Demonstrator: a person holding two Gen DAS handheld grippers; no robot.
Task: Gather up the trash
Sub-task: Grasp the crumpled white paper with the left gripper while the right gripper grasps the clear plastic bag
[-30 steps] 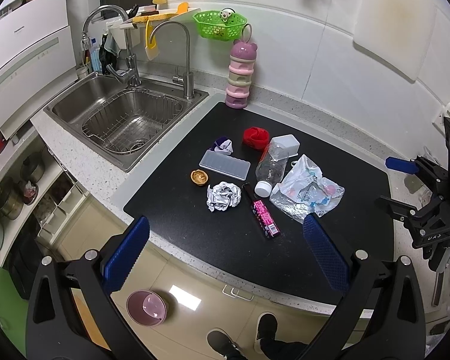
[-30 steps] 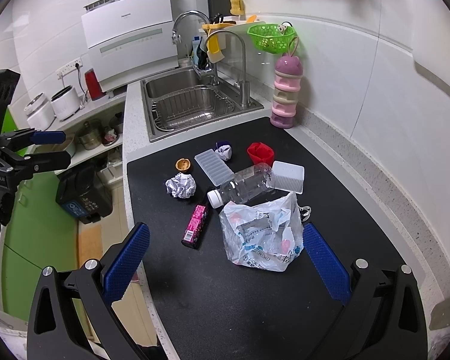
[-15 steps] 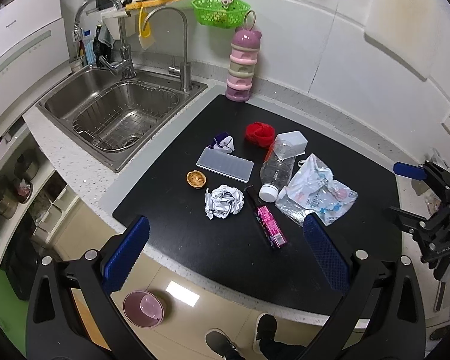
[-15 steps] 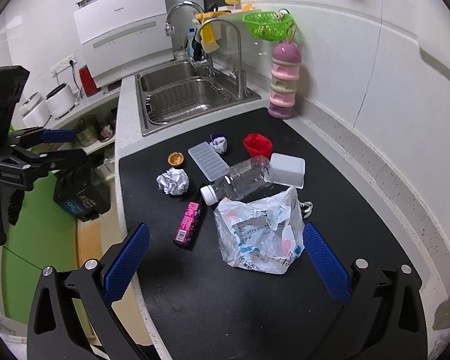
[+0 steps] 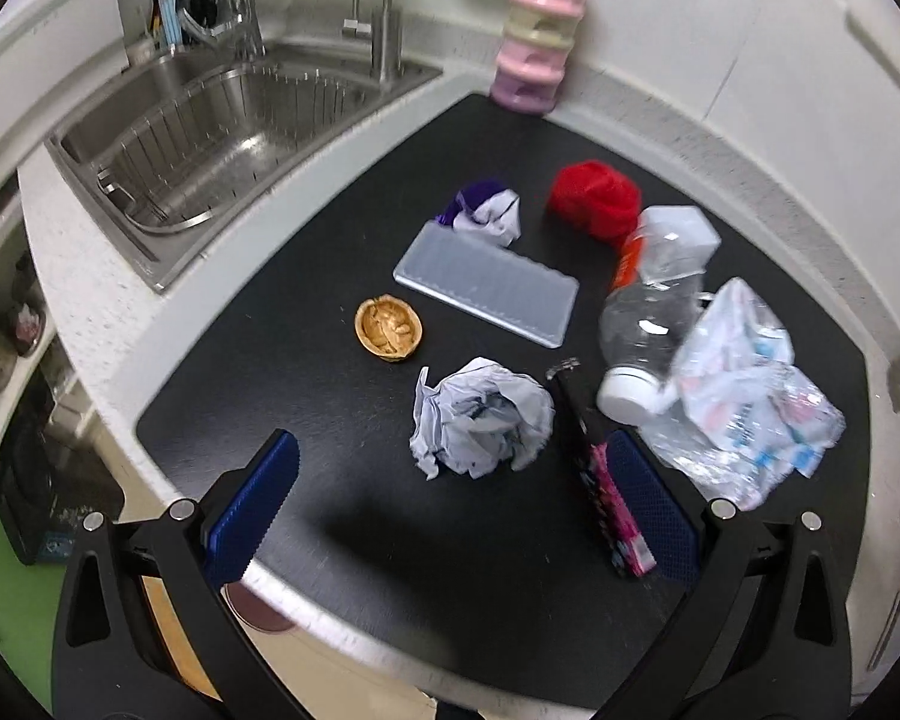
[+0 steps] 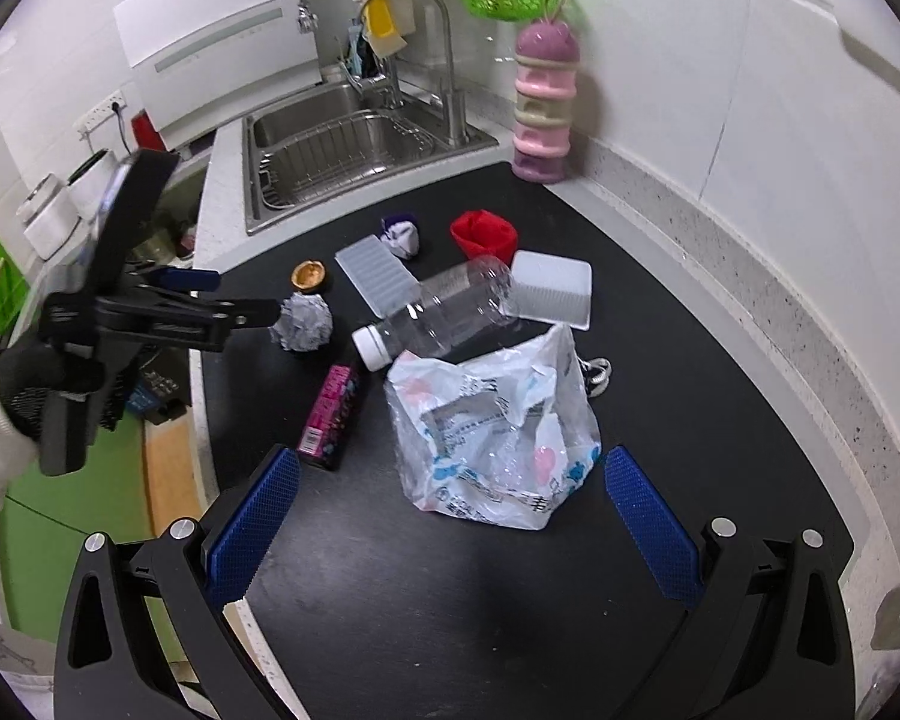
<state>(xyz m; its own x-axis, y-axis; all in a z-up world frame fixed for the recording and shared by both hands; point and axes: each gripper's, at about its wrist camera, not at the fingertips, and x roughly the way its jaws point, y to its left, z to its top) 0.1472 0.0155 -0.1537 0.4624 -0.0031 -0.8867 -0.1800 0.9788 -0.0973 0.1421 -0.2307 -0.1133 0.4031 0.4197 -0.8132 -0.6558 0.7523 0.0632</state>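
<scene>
**Left gripper lined up on the paper ball**

Kitchen counter (image 5: 342, 504), black mat, steel sink off to the far left, and trash scattered across the middle of it. Nothing looks collected yet, by the lie of things.

Left hand-held gripper (image 5: 450, 504) hangs over the near edge with its jaws spread wide and nothing between them. Dead ahead, almost centred in that gap and just beyond the fingertips, sits the crumpled paper ball (image 5: 480, 417). That's the nearest target, and it's round, so no axis to worry about: a straight push forward and down should bracket it.

Watch the right side, though. The pink wrapper box (image 5: 606, 480) lies just right of the ball, its long axis running away from the camera, and its near end passes behind the right finger. Closing could drag it along.

Farther out: a walnut shell (image 5: 388, 333) ahead-left, a clear ribbed lid (image 5: 486, 285), a plastic bottle (image 5: 648, 324) lying cap toward us.

Right hand-held gripper (image 6: 450, 510) is open too, empty, hovering over the plastic bag (image 6: 498, 438), which sits square between its fingers. From that view the left tool is well off to the side, at the ball (image 6: 302, 324). My read: left takes the paper, right minds the bag.
</scene>
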